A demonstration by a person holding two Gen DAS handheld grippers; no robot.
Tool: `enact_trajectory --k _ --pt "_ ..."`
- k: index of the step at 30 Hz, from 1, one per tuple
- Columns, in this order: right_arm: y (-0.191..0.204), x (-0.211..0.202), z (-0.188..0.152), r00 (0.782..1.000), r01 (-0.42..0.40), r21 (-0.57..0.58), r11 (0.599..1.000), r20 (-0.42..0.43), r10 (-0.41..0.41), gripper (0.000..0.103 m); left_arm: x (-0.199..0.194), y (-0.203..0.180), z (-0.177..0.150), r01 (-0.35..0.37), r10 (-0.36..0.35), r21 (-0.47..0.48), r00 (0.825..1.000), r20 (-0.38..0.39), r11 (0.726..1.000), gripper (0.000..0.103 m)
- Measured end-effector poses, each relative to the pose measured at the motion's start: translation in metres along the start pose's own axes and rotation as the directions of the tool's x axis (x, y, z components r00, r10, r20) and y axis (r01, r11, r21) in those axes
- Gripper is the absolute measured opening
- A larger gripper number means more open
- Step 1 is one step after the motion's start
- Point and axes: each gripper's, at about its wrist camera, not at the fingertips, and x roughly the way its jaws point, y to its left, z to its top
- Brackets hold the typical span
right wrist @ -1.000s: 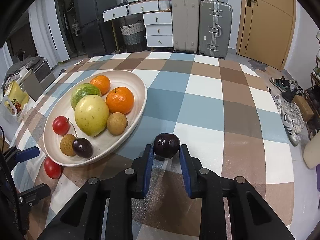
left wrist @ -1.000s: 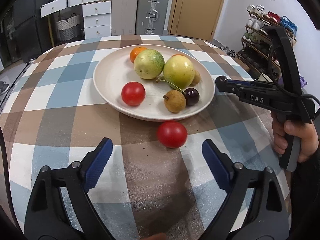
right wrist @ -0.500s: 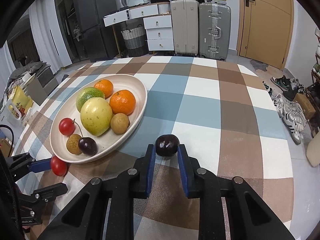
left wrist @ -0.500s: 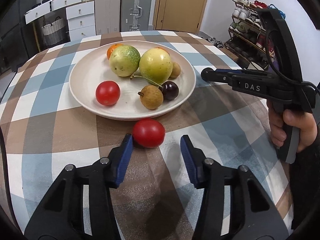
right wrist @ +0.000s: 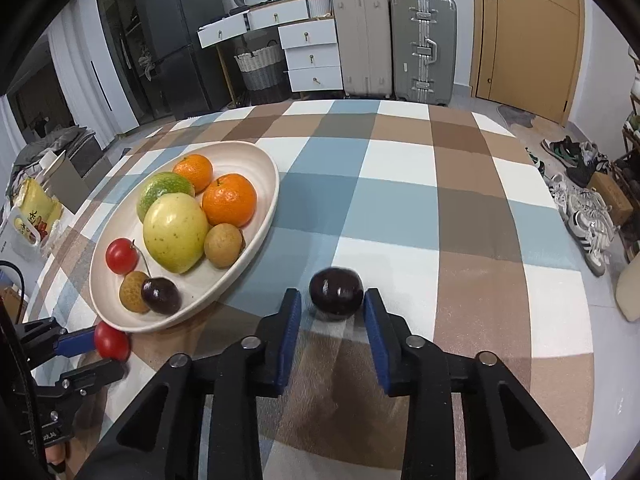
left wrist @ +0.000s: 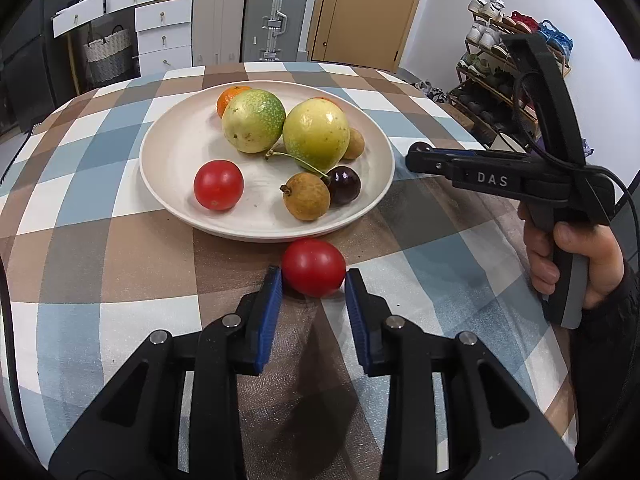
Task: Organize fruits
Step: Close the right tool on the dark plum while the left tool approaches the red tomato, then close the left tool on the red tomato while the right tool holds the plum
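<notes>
A cream plate (left wrist: 172,168) on the checked tablecloth holds two yellow-green fruits, oranges, a red tomato (left wrist: 218,185), brown longans and a dark cherry (left wrist: 343,185). My left gripper (left wrist: 313,280) is shut on a second red tomato (left wrist: 313,266) on the cloth just in front of the plate; it also shows in the right wrist view (right wrist: 111,341). My right gripper (right wrist: 329,300) is shut on a dark cherry (right wrist: 337,291), held right of the plate (right wrist: 256,160). The right gripper also shows in the left wrist view (left wrist: 416,157).
The checked tablecloth (right wrist: 440,200) runs on to the right and far side of the plate. Suitcases (right wrist: 423,44), white drawers and a door stand behind the table. Shoes (right wrist: 588,216) lie on the floor at right.
My left gripper moved forward and closed on the red tomato on the cloth. My right gripper stayed shut on the dark cherry and rose slightly.
</notes>
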Motion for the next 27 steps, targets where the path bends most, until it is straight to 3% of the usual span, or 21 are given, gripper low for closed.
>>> enact_trajectory --k 4,6,27 --pt "0.003 0.007 0.006 1.000 0.010 -0.002 1.000 0.006 -0.010 0.037 0.000 0.000 -0.001 0.004 -0.004 -0.001 1.000 0.001 1.000 0.029" --pt "0.005 0.006 0.004 1.000 0.028 -0.022 0.999 0.007 -0.028 0.028 0.000 -0.001 -0.001 0.006 -0.006 0.000 1.000 0.003 1.000 0.029" --pt "0.016 -0.031 -0.006 0.995 -0.027 -0.060 0.998 0.091 0.032 0.028 -0.017 -0.004 -0.006 0.013 -0.014 0.011 0.999 0.046 1.000 0.029"
